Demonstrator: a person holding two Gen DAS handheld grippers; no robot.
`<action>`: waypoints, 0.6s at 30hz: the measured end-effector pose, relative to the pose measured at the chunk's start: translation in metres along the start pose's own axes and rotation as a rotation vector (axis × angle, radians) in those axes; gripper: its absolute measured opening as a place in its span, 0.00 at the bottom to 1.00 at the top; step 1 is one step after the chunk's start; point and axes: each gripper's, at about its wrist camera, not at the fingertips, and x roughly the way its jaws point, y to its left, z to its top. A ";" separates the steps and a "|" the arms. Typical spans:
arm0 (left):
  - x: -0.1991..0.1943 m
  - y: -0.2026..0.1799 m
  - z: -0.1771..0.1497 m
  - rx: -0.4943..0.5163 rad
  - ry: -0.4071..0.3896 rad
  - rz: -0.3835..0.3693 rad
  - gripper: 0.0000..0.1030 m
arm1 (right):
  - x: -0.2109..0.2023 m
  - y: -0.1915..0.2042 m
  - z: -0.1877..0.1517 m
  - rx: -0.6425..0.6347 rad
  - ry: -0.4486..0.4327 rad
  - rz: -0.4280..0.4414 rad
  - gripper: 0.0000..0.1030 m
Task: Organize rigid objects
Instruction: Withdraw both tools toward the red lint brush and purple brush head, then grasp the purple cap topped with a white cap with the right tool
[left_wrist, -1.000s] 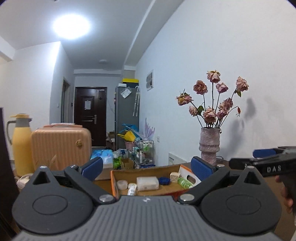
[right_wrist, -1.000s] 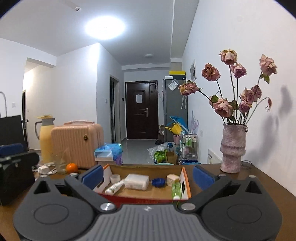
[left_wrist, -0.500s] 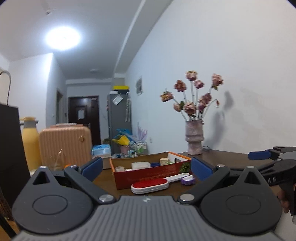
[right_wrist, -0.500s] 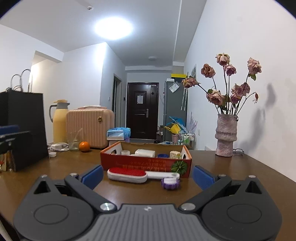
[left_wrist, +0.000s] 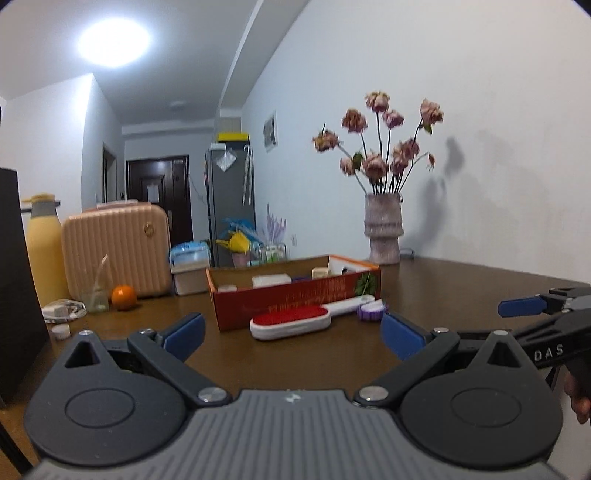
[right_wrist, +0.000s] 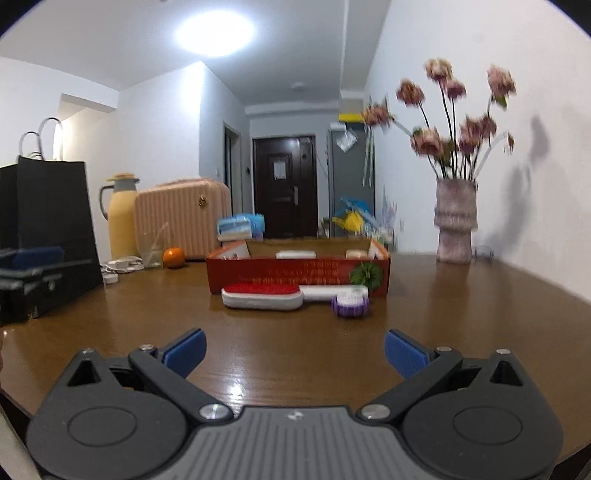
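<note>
Both tools hover low over the brown table (right_wrist: 295, 354), each with its blue-padded fingers spread wide apart and nothing between them — the left tool (left_wrist: 291, 334) and the right tool (right_wrist: 294, 350) alike. Ahead lies a red-and-white lint brush (right_wrist: 262, 295), flat on the table just in front of the red cardboard box (right_wrist: 295, 273), with a small purple round brush (right_wrist: 350, 305) beside its handle end. The box holds several small items. A vase of dried roses (right_wrist: 455, 221) stands to the right, near the wall.
</note>
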 end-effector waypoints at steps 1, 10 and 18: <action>0.005 0.002 -0.002 -0.004 0.012 0.002 1.00 | 0.006 -0.001 0.000 0.000 0.011 -0.008 1.00; 0.071 0.017 0.000 -0.031 0.142 -0.043 1.00 | 0.058 -0.026 0.021 -0.029 0.085 -0.058 0.99; 0.179 0.026 0.026 -0.028 0.225 -0.077 1.00 | 0.157 -0.064 0.055 -0.007 0.208 0.016 0.89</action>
